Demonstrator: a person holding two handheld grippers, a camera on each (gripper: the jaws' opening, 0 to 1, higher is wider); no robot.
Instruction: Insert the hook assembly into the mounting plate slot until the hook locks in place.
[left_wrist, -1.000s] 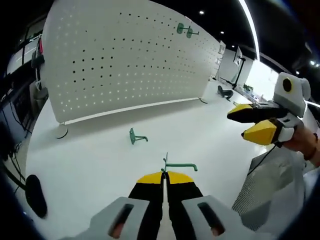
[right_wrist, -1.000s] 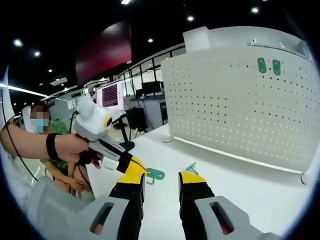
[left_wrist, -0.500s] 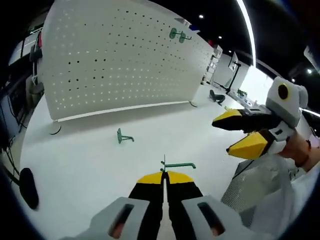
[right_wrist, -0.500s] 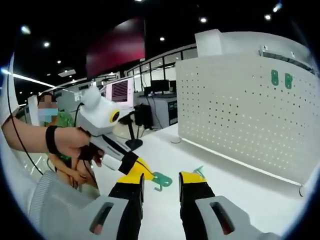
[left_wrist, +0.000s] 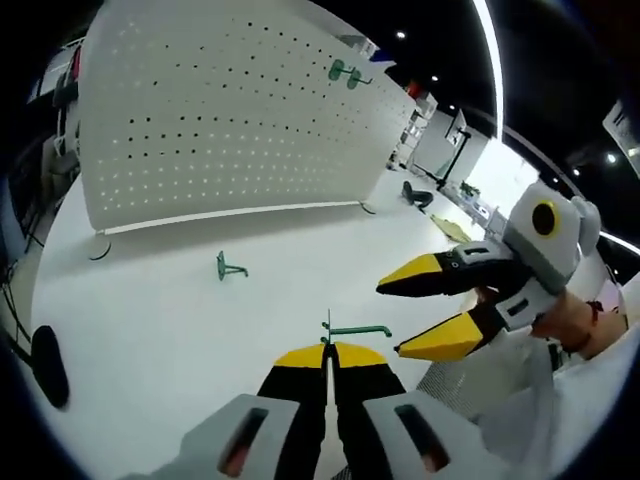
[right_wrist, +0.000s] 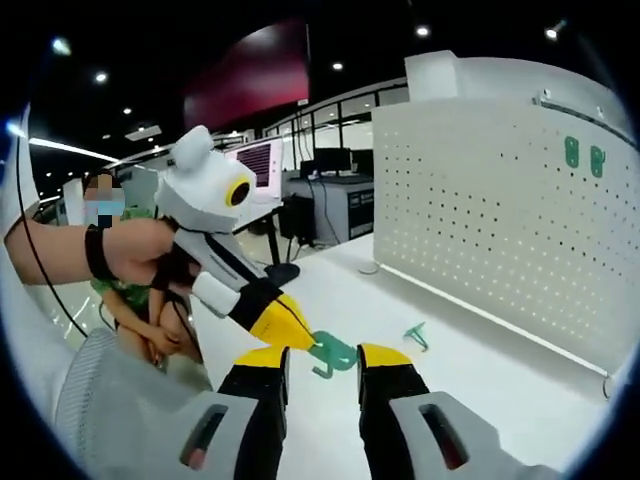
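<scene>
My left gripper (left_wrist: 330, 350) is shut on a green hook assembly (left_wrist: 358, 330), whose thin rod sticks out to the right past the yellow tips. My right gripper (left_wrist: 390, 320) comes in from the right with its jaws wide open, close beside that hook. In the right gripper view my own jaws (right_wrist: 325, 358) stand open, and the left gripper (right_wrist: 290, 325) holds the green hook (right_wrist: 332, 352) just between their tips. The white perforated mounting plate (left_wrist: 230, 120) stands upright behind, with two green hooks (left_wrist: 345, 72) hung near its top.
A loose green hook (left_wrist: 228, 266) lies on the white table (left_wrist: 150, 320) before the plate. A dark oval thing (left_wrist: 45, 365) sits at the left edge. The plate (right_wrist: 500, 220) and the loose hook (right_wrist: 415, 335) show at right; a person (right_wrist: 130, 300) stands behind.
The right gripper has come in toward the left gripper, so the held hook now sits between its open tips. Both views have shifted with the hands.
</scene>
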